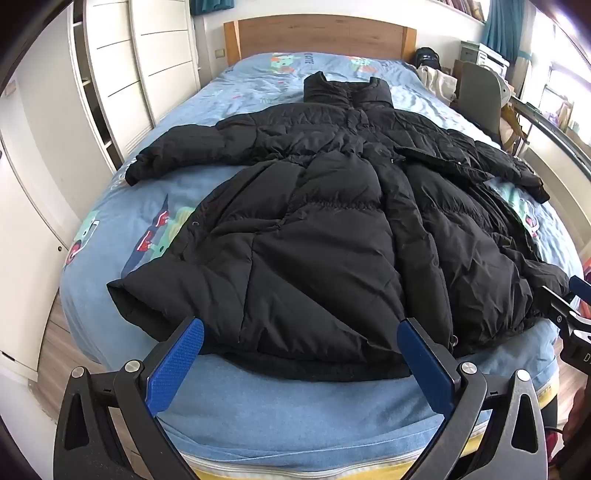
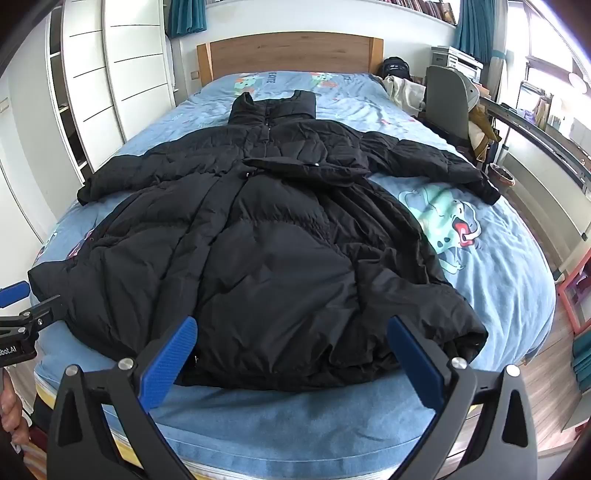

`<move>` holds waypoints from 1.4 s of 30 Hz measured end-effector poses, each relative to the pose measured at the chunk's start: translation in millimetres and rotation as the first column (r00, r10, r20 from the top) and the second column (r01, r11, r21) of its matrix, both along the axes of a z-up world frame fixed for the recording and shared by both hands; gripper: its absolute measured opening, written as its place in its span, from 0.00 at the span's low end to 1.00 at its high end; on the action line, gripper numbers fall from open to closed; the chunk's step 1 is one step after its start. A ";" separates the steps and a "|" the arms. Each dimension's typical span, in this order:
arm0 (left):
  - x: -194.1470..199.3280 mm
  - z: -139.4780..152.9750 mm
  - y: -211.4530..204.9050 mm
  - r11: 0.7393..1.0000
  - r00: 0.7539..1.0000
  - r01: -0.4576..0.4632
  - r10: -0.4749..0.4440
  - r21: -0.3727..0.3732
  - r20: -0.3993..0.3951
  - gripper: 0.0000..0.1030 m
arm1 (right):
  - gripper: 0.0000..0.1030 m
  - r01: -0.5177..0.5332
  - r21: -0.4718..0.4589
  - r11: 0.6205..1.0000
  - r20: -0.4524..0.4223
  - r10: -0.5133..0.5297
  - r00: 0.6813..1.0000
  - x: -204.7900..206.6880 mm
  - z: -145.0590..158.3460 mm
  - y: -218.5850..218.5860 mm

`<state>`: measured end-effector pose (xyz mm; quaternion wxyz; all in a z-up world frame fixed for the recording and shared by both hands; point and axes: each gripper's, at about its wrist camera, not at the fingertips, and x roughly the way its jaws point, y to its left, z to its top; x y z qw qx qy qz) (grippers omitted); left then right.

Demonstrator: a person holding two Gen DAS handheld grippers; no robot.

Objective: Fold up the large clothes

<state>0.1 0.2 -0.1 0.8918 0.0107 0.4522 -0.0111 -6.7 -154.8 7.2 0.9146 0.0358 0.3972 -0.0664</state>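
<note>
On bed (image 1: pixel 110 206) | black coat (image 1: pixel 332 229) spread flat | hem just beyond both jaws | jaws wide, empty

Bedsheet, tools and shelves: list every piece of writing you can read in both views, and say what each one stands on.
"bbot.AI", cut off at the picture's left edge: on the left tool.
"CUTE": printed on the blue bedsheet near the headboard, seen upside down.
"D", cut off: on the right tool.
Book spines on the high shelf: too small to read.
</note>
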 end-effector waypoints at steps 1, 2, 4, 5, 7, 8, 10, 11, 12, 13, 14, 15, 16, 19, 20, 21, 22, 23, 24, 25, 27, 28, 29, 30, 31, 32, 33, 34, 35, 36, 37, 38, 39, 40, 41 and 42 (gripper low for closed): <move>0.0 0.1 0.0 1.000 1.000 0.000 0.000 0.001 0.000 1.00 | 1.00 0.000 -0.001 1.000 -0.003 0.000 1.000 0.2 -0.1 -0.2; -0.1 0.3 0.1 1.000 1.000 0.001 -0.001 0.003 0.000 1.00 | 1.00 0.000 0.001 1.000 -0.003 0.000 1.000 0.2 0.0 -0.6; 0.0 0.2 0.2 1.000 1.000 0.001 -0.001 0.003 -0.001 1.00 | 1.00 0.000 0.001 1.000 0.001 0.000 1.000 0.0 0.3 -1.0; 0.1 0.2 0.6 1.000 1.000 0.000 0.000 0.004 0.000 1.00 | 1.00 -0.001 0.002 1.000 0.002 0.001 1.000 -0.1 0.5 -1.3; 0.6 -0.5 0.0 1.000 1.000 0.001 -0.001 0.006 -0.001 1.00 | 1.00 0.000 0.003 1.000 0.004 0.000 1.000 -0.1 0.5 -1.8; 1.2 -1.7 -0.9 1.000 1.000 0.000 0.000 0.008 0.000 1.00 | 1.00 -0.001 0.004 1.000 0.000 0.001 1.000 0.8 -0.2 -2.7; 1.5 -1.9 -1.1 1.000 1.000 0.002 -0.002 0.009 -0.001 1.00 | 1.00 -0.002 0.005 1.000 0.000 0.002 1.000 1.1 -0.1 -2.7; 1.7 -2.0 -1.1 1.000 1.000 0.003 -0.003 0.008 -0.001 1.00 | 1.00 -0.002 0.005 1.000 0.000 0.002 1.000 1.5 -0.2 -2.7; 1.1 -1.6 -2.6 1.000 1.000 0.002 -0.002 0.008 0.000 1.00 | 1.00 -0.002 0.005 1.000 0.000 0.002 1.000 2.0 -0.4 -2.6; 0.2 -0.6 -4.2 1.000 1.000 0.002 -0.002 0.010 0.001 1.00 | 1.00 -0.003 0.006 1.000 0.000 0.003 1.000 2.1 -0.4 -2.6; 0.1 -0.6 -4.6 1.000 1.000 0.001 -0.001 0.012 0.002 1.00 | 1.00 -0.002 0.006 1.000 0.001 0.002 1.000 1.5 0.0 -2.9; 0.0 -0.8 -4.8 1.000 1.000 0.000 0.000 0.013 0.003 1.00 | 1.00 -0.003 0.006 1.000 0.001 0.003 1.000 1.7 -0.1 -2.9; 0.5 -1.2 -5.5 1.000 1.000 -0.001 0.001 0.013 0.003 1.00 | 1.00 -0.003 0.007 1.000 0.001 0.003 1.000 1.8 -0.1 -3.0; 1.6 1.3 -2.6 1.000 1.000 -0.001 0.001 0.012 0.002 1.00 | 1.00 -0.005 0.006 1.000 0.002 0.005 1.000 0.7 -0.4 -3.8; 1.8 1.2 -2.8 1.000 1.000 0.000 0.000 0.012 0.002 1.00 | 1.00 -0.006 0.006 1.000 0.003 0.006 1.000 -0.9 1.9 -7.2; 1.7 1.5 -2.9 1.000 1.000 0.000 0.000 0.013 0.003 1.00 | 1.00 -0.005 0.006 1.000 0.003 0.005 1.000 1.8 2.2 -4.8; 1.7 1.6 -2.7 1.000 1.000 0.000 0.000 0.012 0.002 1.00 | 1.00 -0.005 0.005 1.000 0.003 0.005 1.000 3.7 3.3 -4.0; 1.9 1.8 -2.9 1.000 1.000 0.000 0.000 0.012 0.001 1.00 | 1.00 -0.006 0.005 1.000 0.002 0.006 1.000 3.8 3.4 -3.5; 2.1 1.6 -2.7 1.000 1.000 0.000 0.000 0.012 0.001 1.00 | 1.00 -0.005 0.004 1.000 0.002 0.005 1.000 3.9 2.6 -3.2; 2.3 1.6 -2.3 1.000 1.000 0.000 0.000 0.012 0.001 1.00 | 1.00 -0.006 0.004 1.000 0.001 0.006 1.000 5.0 2.6 -3.3; 2.4 1.6 -2.6 1.000 1.000 0.001 -0.001 0.013 0.001 1.00 | 1.00 -0.006 0.003 1.000 0.002 0.006 1.000 4.9 2.6 -3.4; 2.5 1.3 -2.7 1.000 1.000 0.001 -0.001 0.013 0.000 1.00 | 1.00 -0.005 0.005 1.000 0.002 0.005 1.000 4.2 1.6 -3.2; 2.6 1.2 -2.6 1.000 1.000 0.001 -0.001 0.014 -0.001 1.00 | 1.00 -0.004 0.006 1.000 0.001 0.004 1.000 4.6 1.8 -3.6; 3.1 0.9 -2.8 1.000 1.000 0.002 -0.002 0.015 -0.002 1.00 | 1.00 -0.004 0.007 1.000 0.001 0.004 1.000 4.9 2.1 -4.0; 3.6 0.5 -2.7 1.000 1.000 0.002 -0.002 0.015 -0.003 1.00 | 1.00 -0.004 0.007 1.000 0.002 0.004 1.000 4.3 1.8 -3.7; 4.1 0.3 -2.4 1.000 1.000 0.002 -0.002 0.015 -0.005 1.00 | 1.00 -0.004 0.005 1.000 0.004 0.004 1.000 3.3 0.4 -2.7; 4.5 0.3 -2.7 1.000 1.000 0.003 -0.003 0.016 -0.005 1.00 | 1.00 -0.004 0.006 1.000 0.002 0.004 1.000 3.6 0.7 -3.0; 4.8 0.4 -2.8 1.000 1.000 0.004 -0.004 0.015 -0.005 1.00 | 1.00 -0.004 0.007 1.000 0.001 0.004 1.000 4.1 1.0 -3.0; 5.6 0.6 -3.7 1.000 1.000 0.005 -0.005 0.015 -0.005 1.00 | 1.00 -0.004 0.008 1.000 0.000 0.004 1.000 4.6 0.9 -2.4; 5.8 0.8 -3.8 1.000 1.000 0.006 -0.005 0.014 -0.005 1.00 | 1.00 -0.003 0.007 1.000 0.000 0.003 1.000 5.1 1.2 -2.8; 6.3 0.8 -3.8 1.000 1.000 0.006 -0.006 0.014 -0.006 1.00 | 1.00 -0.003 0.004 1.000 0.002 0.003 1.000 5.2 -0.2 -2.4; 7.0 0.5 -3.8 1.000 1.000 0.007 -0.007 0.013 -0.007 1.00 | 1.00 -0.001 0.003 1.000 0.002 0.001 1.000 5.6 -0.3 -2.9; 6.8 0.5 -4.0 1.000 1.000 0.007 -0.007 0.013 -0.008 1.00 | 1.00 -0.001 0.004 1.000 0.001 0.001 1.000 5.0 -5.6 -2.4; 7.5 0.3 -4.3 1.000 1.000 0.007 -0.006 0.012 -0.009 1.00 | 1.00 0.003 0.006 1.000 0.000 -0.003 1.000 5.9 -8.8 -4.9; 8.4 0.3 -4.1 1.000 1.000 0.006 -0.006 0.013 -0.010 1.00 | 1.00 0.005 0.007 1.000 -0.002 -0.005 1.000 6.5 -9.1 -5.8; 8.7 0.2 -4.7 1.000 1.000 0.006 -0.006 0.013 -0.011 1.00 | 1.00 0.007 0.007 1.000 -0.004 -0.007 1.000 7.2 -9.4 -6.8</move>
